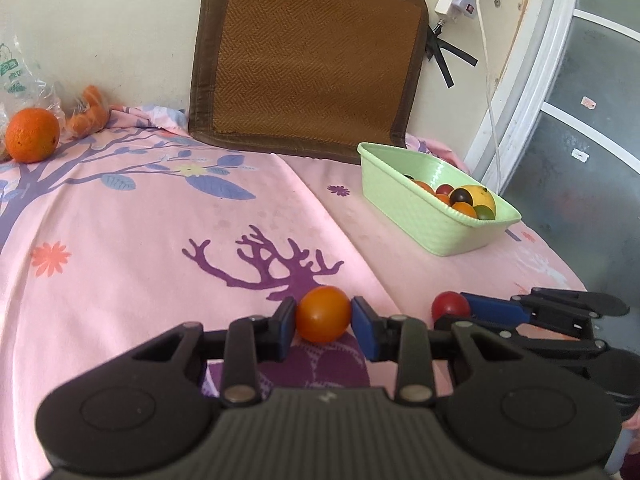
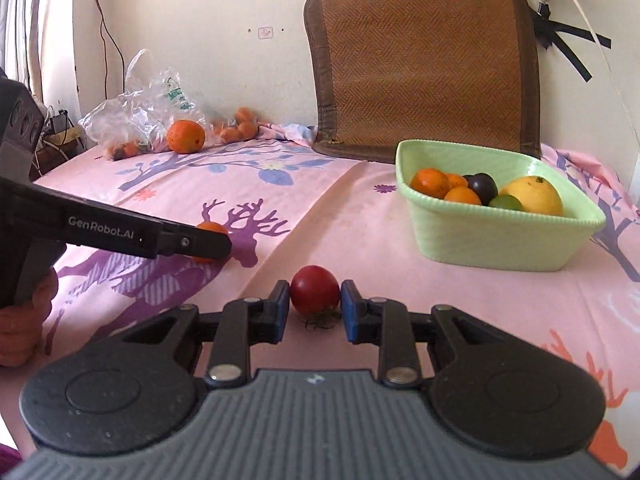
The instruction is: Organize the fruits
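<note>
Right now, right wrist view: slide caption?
Right gripper clamps a red tomato before the green fruit basket.

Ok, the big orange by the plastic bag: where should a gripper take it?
Across the widest middle of the big orange, coming from the front over the pink cloth. It is round and sits free there; the plastic bag crowds its left and rear.
</note>
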`<state>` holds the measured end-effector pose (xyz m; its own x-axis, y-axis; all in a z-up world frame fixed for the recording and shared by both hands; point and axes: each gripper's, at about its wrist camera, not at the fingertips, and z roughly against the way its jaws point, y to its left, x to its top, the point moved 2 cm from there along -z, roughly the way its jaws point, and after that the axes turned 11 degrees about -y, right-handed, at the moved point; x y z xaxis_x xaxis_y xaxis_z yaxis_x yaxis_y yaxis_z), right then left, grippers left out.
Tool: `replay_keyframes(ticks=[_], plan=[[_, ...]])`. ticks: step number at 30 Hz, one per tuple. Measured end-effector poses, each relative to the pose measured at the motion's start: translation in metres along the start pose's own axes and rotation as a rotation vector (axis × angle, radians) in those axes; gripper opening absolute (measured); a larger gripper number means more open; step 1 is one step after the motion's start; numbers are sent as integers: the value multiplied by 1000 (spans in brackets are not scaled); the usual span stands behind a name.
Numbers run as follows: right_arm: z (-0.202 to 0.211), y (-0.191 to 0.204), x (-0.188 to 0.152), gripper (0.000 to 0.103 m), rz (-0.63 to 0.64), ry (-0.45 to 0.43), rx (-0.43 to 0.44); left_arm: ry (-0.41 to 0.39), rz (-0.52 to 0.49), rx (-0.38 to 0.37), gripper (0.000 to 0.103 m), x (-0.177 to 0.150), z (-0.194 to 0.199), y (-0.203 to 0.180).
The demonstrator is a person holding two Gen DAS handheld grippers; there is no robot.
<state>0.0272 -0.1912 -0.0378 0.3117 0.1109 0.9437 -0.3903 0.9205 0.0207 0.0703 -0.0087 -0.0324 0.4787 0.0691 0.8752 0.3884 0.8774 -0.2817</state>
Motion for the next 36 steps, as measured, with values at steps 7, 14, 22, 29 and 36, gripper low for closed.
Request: replay_keyframes(ticks=[7,14,22,29,36], plan=[[-3,-2,0,31,0,3,-10,-15,-5,-4,48,0,3,0],[-1,-2,0,44,-3,-15,-16,-47,13,-13,56,2,7,2],[1,-3,0,46,-13,-20,-19,-45,25,-8,57,2,7,4],[1,-4,0,47,-19,-24,-19,-50,23,-6,58,2,8,3],[2,-5,0,47,-19,-25,-20,-61,22,-7,58,1,10,3]])
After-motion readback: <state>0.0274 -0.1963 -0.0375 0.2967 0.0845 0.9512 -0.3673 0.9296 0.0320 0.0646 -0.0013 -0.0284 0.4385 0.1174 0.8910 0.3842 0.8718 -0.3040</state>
